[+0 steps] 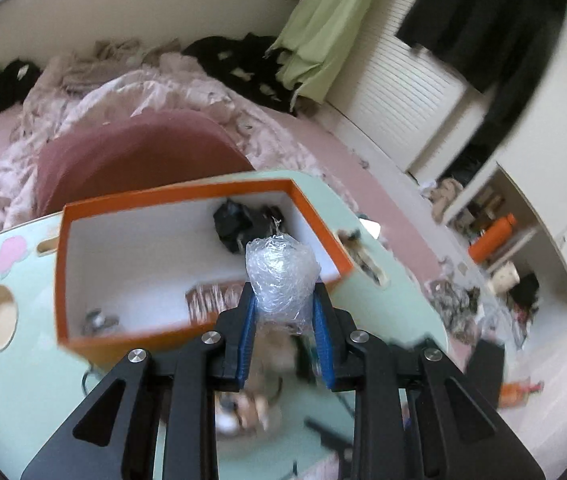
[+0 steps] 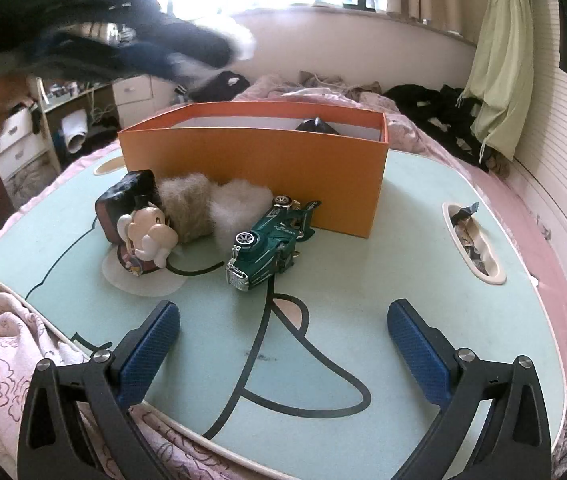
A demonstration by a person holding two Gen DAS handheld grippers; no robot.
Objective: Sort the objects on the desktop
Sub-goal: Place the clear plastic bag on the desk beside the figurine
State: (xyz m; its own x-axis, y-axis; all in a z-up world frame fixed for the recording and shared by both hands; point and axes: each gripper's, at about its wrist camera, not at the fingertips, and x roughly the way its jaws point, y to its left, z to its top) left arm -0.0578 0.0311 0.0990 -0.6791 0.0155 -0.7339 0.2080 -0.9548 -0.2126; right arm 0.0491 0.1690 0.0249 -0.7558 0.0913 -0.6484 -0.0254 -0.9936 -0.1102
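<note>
Toy truck (image 2: 269, 242) against orange box (image 2: 255, 176)

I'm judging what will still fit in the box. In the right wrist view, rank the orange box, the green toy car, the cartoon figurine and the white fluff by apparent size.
Largest to smallest:
1. orange box
2. green toy car
3. cartoon figurine and white fluff: they look alike, and the car partly hides the fluff, so I won't rank them.

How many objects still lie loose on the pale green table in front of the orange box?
4: cartoon figurine, brown fuzzy block, white fluffy tuft, green toy car, clustered before the orange cardboard box. Others may be hidden.
</note>
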